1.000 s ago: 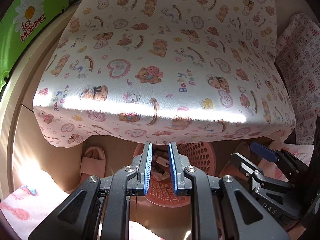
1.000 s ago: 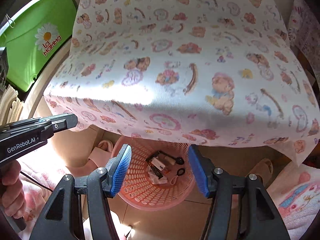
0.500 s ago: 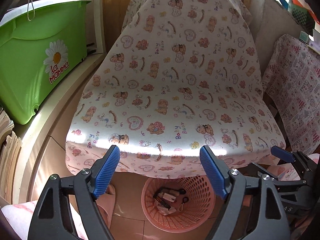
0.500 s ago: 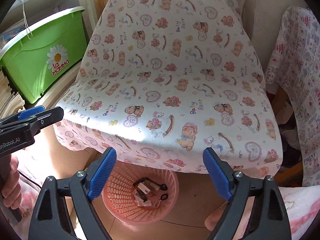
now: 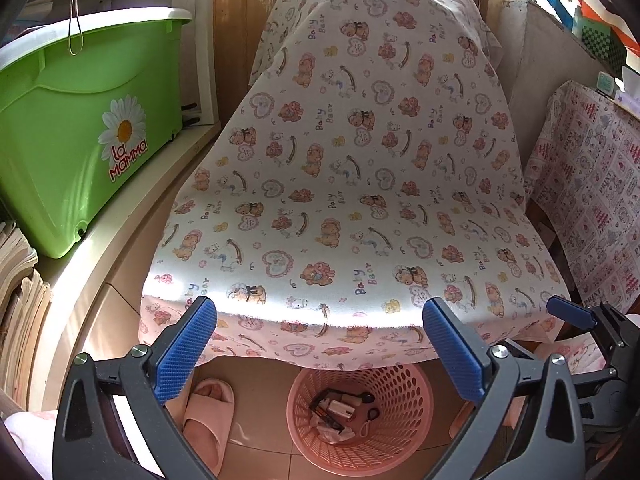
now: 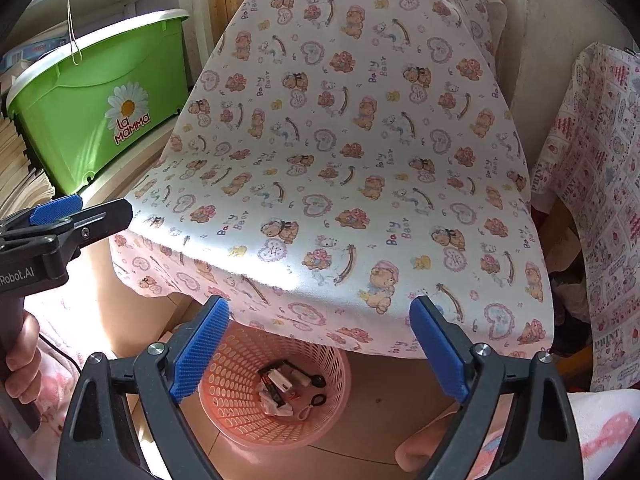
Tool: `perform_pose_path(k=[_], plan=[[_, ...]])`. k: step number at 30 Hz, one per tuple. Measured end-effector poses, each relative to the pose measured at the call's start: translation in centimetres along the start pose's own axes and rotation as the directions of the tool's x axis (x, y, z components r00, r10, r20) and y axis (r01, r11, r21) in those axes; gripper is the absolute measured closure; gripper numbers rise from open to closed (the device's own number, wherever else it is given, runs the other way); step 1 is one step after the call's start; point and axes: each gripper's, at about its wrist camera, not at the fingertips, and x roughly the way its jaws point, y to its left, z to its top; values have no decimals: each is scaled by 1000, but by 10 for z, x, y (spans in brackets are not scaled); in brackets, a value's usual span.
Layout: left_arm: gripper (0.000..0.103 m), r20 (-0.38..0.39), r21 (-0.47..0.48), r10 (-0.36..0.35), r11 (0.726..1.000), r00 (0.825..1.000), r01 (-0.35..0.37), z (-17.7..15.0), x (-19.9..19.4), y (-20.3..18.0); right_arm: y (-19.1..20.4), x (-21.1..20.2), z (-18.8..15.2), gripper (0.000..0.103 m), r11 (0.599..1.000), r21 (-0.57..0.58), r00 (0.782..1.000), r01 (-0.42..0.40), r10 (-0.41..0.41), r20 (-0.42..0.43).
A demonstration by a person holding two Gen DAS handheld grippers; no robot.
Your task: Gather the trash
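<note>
Now both tongs, left [image 5: 320, 354] and right [image 6: 320, 354], have just spread apart with nothing between them and lifted off the basket [image 5: 360, 420], where the trash [image 5: 340, 410] lies (under the cloth's [image 5: 352, 184] edge), so this drop looks done.

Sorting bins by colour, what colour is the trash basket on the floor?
Pink basket, clearest in the right wrist view.
</note>
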Motion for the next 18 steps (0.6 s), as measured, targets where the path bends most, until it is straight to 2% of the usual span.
perform_pose_path(k=[6,10,18], plan=[[1,13,-14,-6,1000,1000,6,0,-2,2,-4,-3,1,9,1000,9,1000,15,-15,15],[1,-6,16,18,1000,1000,-18,-1,2,-1,-9,-3,1,9,999,37,1000,18,-18,12],[1,23,39,24,999,999,-24,-2,-3,-6,-14,-5,2,9,998,64,999,27,-28,16]])
